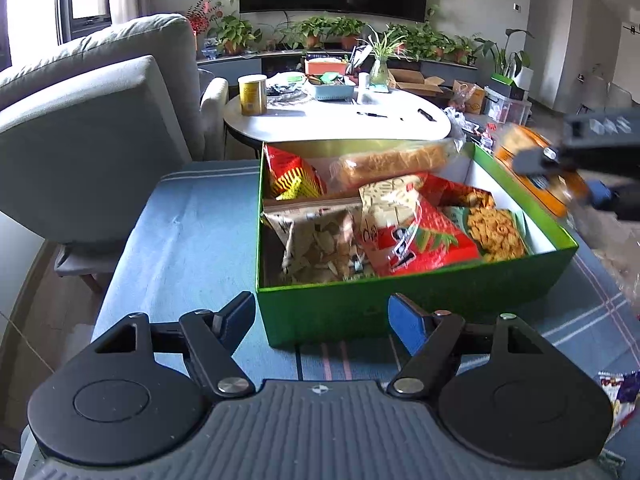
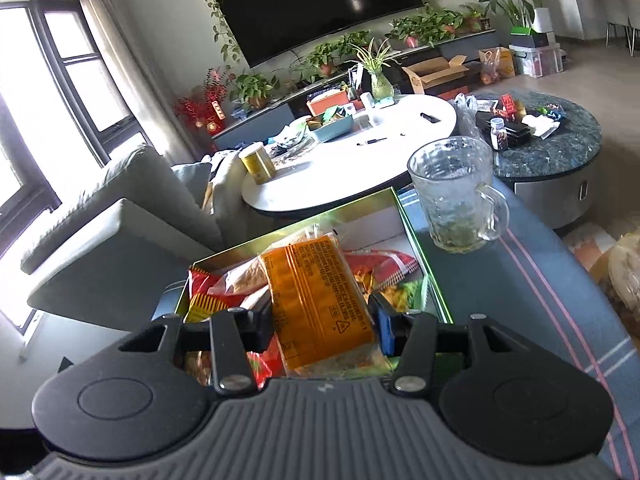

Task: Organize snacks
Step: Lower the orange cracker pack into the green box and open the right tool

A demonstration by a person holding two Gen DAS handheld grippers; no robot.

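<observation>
Left wrist view: left gripper (image 1: 322, 316) hangs low at 6 o'clock, jaws apart, nothing between them, angled down at the near wall of the green box (image 1: 340, 308). The box sits on the blue-striped worktop (image 1: 192, 240), already crowded: red chip bag (image 1: 416, 236), clear bag of pale crisps (image 1: 320, 248), bread loaf (image 1: 392, 164) along the far side. Right gripper (image 1: 568, 176) comes in blurred at 2 o'clock, carrying the orange packet (image 1: 536, 184) over the box's right rim.

Right wrist view: right gripper (image 2: 320, 320) is clamped on the orange packet (image 2: 316, 300), which stands up between the pads, tilted down over the green box (image 2: 420, 256). Glass mug (image 2: 456, 200) stands at 1 o'clock, just beside the box.

Risks: the packet, let go on the heaped bags, may slide out over the rim; a wide swing could clip the mug and tip it.
</observation>
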